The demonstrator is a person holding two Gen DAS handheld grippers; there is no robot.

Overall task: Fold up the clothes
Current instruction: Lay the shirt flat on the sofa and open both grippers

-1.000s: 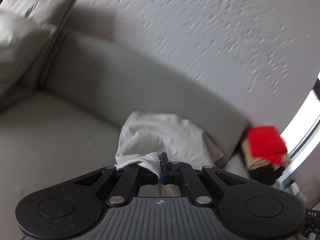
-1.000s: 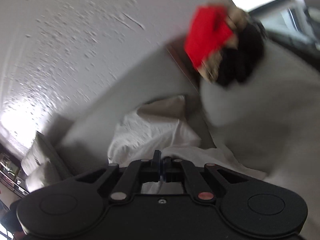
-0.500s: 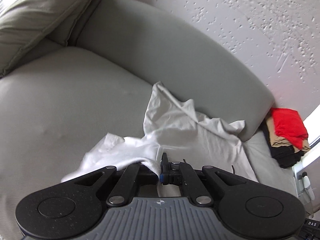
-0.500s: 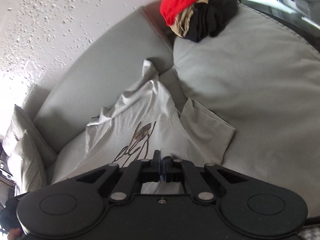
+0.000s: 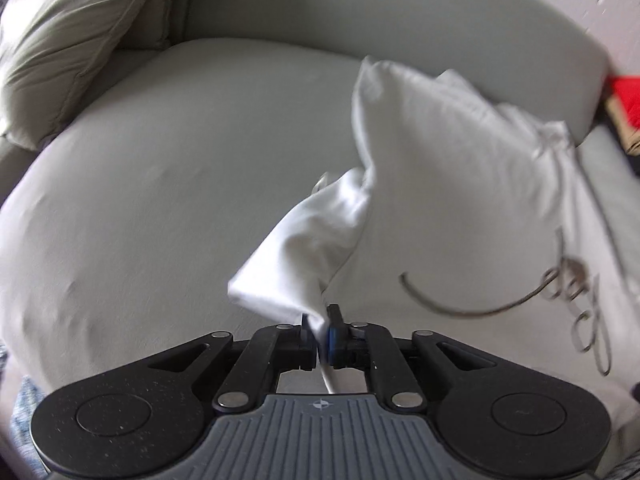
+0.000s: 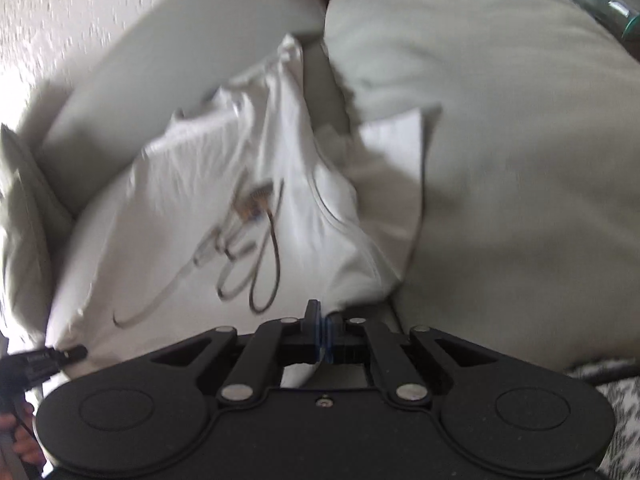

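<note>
Between both pairs of jaws – white T-shirt [image 5: 460,184] cloth, gripped | left gripper [image 5: 320,338] and right gripper [image 6: 320,334]: jaws had just eased slightly apart | shirt had come down from hanging to lying print-up on sofa cushion [image 5: 160,184] ahead of jaws | judged: spread flat, release imminent – folding next.

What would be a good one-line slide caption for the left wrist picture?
Left gripper pinching a sleeve of a white printed T-shirt spread on a grey sofa, its jaws just easing open.

seat [image 5: 168,184] left clear, pillow [image 5: 76,36] far-left
</note>
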